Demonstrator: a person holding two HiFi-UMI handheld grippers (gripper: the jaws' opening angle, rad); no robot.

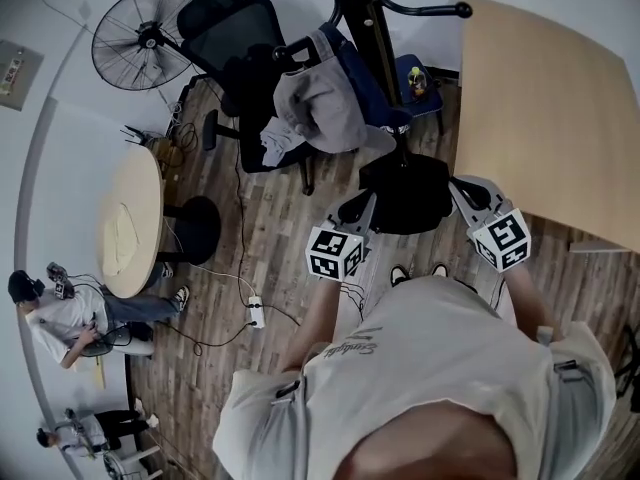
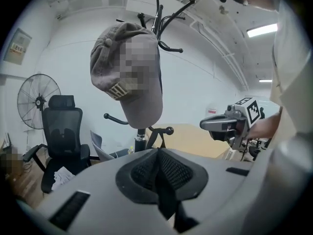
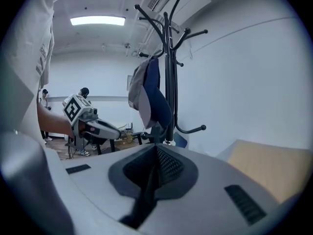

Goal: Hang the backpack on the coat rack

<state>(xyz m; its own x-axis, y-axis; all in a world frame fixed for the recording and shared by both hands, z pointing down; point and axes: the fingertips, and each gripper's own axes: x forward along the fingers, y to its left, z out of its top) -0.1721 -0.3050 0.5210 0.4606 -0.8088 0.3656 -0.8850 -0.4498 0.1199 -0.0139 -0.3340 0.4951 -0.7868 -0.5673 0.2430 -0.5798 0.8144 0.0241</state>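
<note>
One office chair (image 1: 235, 43) beside coat rack (image 1: 371, 28), fan (image 1: 140, 36) behind.

Coat rack (image 1: 370, 28): black metal tube, smooth, faint sheen on knob ends. Backpack (image 1: 315, 108): grey and blue cloth, matt, creased. Floor (image 1: 270, 268): wood-look planks, dull, grain visible. Table (image 1: 540, 118): pale wood top, smooth, matt. Chair (image 1: 235, 28): black mesh back. Fan (image 1: 140, 38): dark wire grille, metal. Left gripper (image 2: 157, 152): grey matt plastic shell, black cross-hatched pads.
</note>
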